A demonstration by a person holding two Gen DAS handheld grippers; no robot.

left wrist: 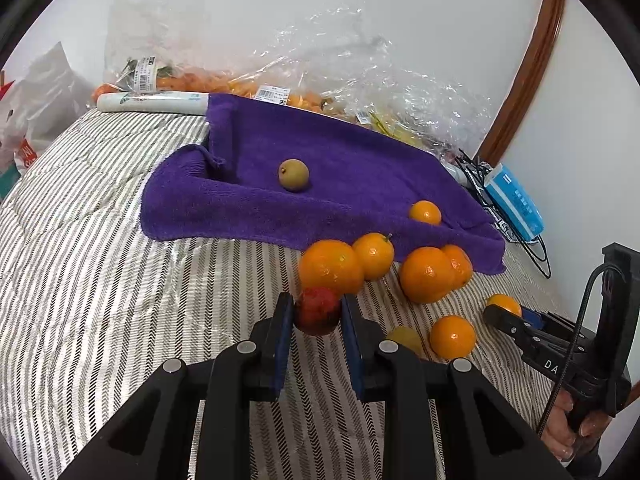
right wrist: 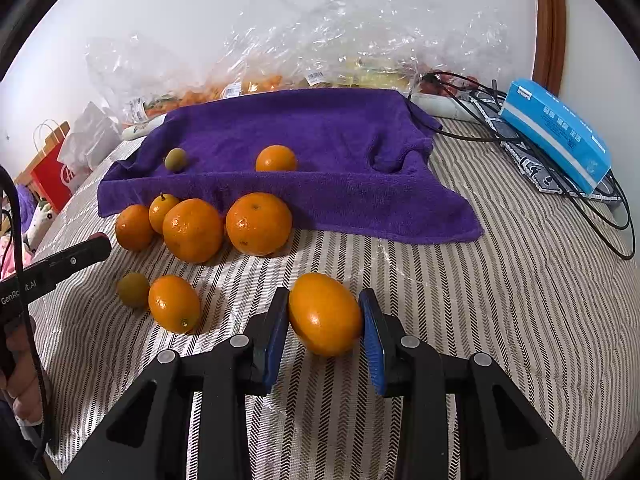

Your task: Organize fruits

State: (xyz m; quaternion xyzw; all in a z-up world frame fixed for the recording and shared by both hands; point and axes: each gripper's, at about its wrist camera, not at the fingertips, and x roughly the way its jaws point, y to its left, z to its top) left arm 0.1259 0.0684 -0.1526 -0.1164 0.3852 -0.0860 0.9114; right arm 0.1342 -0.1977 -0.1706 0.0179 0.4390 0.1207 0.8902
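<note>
A small red fruit (left wrist: 317, 311) is clamped in the left gripper (left wrist: 317, 316) above the striped bedspread (left wrist: 100, 300). An oval orange (right wrist: 325, 314) is gripped by the right gripper (right wrist: 325, 322), near the purple towel (right wrist: 320, 152).

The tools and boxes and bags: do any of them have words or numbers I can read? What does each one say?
"GenRo..t.AI" on the left tool's arm; the middle letters are hidden by a cable.
"DA" on the right tool's arm; the rest is hidden.
Blue box: white print, too small to read.
Bag labels: barcodes and print, too blurred.
Red bag: white logo, cut off, unreadable.
</note>
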